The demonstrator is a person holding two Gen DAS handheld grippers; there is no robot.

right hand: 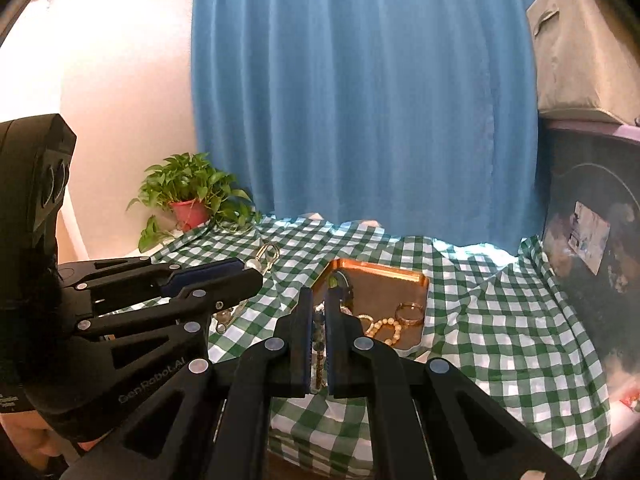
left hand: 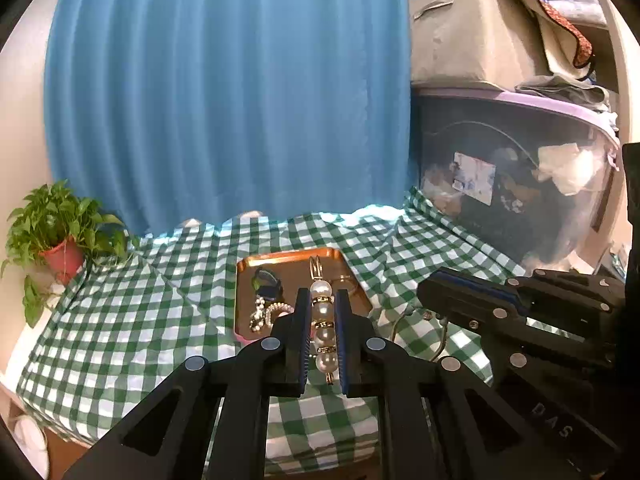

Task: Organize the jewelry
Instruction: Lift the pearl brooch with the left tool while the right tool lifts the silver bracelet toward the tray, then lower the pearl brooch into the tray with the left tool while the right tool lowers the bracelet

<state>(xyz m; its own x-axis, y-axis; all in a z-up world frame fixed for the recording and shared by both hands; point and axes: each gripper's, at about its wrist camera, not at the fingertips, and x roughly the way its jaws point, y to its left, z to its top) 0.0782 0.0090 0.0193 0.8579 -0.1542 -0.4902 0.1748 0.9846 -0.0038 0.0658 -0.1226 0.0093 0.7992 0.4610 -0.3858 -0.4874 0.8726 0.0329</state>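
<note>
My left gripper [left hand: 323,300] is shut on a pearl hair clip [left hand: 322,312] with gold spacers, held above the near edge of a copper tray [left hand: 288,262]. The tray holds a dark ring [left hand: 267,282] and a rhinestone piece [left hand: 260,314]. My right gripper [right hand: 319,300] is shut on a thin dark beaded piece [right hand: 319,344], just before the tray's [right hand: 400,276] near left corner. In the right wrist view the tray also holds a gold ring [right hand: 410,312] and a bead bracelet [right hand: 382,328]. The left gripper [right hand: 250,270] shows there with the clip's metal end [right hand: 269,254] sticking out.
A green checked cloth [left hand: 140,320] covers the table. A potted plant [left hand: 60,236] stands at the far left. A dark storage bin [left hand: 512,184] with a grey box [left hand: 468,32] on top stands at the right. A blue curtain [left hand: 224,92] hangs behind.
</note>
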